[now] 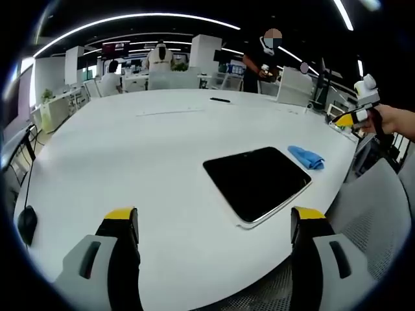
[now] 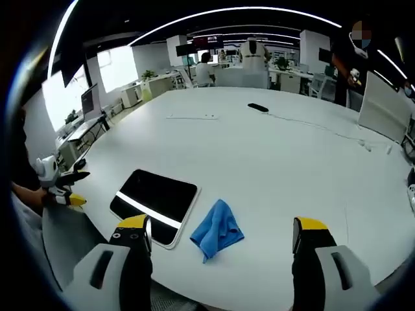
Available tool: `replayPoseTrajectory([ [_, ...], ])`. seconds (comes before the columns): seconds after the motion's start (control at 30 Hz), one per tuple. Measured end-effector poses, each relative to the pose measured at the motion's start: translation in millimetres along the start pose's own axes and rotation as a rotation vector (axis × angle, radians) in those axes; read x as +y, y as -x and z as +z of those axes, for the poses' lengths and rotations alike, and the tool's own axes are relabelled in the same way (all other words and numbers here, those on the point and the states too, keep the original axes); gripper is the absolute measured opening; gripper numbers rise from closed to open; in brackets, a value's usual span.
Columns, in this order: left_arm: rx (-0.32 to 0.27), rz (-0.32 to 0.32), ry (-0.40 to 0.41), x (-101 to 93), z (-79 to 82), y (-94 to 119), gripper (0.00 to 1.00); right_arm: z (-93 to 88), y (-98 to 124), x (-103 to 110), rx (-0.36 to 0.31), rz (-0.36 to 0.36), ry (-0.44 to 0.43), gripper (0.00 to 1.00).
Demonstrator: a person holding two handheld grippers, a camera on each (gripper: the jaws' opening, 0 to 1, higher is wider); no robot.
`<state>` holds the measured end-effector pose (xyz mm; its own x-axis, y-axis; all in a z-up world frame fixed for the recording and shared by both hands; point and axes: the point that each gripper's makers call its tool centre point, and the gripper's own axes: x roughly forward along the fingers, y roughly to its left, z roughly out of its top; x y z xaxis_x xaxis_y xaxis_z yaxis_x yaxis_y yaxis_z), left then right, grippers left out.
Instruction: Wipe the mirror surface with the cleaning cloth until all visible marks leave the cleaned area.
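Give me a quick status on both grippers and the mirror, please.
Left hand-held gripper open, empty; right hand-held gripper open, empty. Blue cloth lies beside the mirror, untouched. White table: nothing blocking the cloth.

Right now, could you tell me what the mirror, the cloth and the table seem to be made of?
Mirror: apparently glass, dark and glossy, since it reflects a ceiling light as a sharp bright stripe; its pale rim could be plastic or metal.
Blue cloth: soft fabric, possibly microfibre, judging by its crumpled folds and matte surface.
Table: a smooth white top with a slight sheen, probably laminate.
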<state>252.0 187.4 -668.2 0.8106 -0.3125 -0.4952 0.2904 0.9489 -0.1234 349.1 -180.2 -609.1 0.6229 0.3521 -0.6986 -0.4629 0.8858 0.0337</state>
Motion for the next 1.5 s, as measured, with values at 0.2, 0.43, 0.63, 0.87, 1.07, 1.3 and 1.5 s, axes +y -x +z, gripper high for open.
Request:
replayPoseTrajectory([
  [0.2,0.010,-0.007,0.001,-0.3,-2.4,-1,0.97,-2.1,-24,19,0.120,0.086,0.028,0.53],
  [0.43,0.016,-0.001,0.007,1.6,-3.9,-2,0.96,-40.2,-68,28,0.248,0.092,0.004,0.32],
  [0.63,0.028,-0.009,0.000,0.0,-5.4,-2,0.96,-65.4,-92,26,0.309,0.054,-0.009,0.14],
  [0.87,0.036,-0.016,-0.001,-1.0,-7.3,-2,0.95,-79.3,-109,18,0.362,-0.016,0.068,0.04],
  [1.07,0.047,-0.023,-0.007,-2.7,-9.1,-3,0.94,-80.2,-116,25,0.373,-0.039,0.044,0.08],
  [1.3,0.057,-0.029,-0.020,-4.5,-10.8,-3,0.94,-79.7,-116,25,0.387,-0.009,0.047,0.00],
  [1.5,0.072,-0.044,-0.026,-7.2,-14.1,-4,0.93,-80.7,-117,25,0.419,0.012,-0.007,0.01],
])
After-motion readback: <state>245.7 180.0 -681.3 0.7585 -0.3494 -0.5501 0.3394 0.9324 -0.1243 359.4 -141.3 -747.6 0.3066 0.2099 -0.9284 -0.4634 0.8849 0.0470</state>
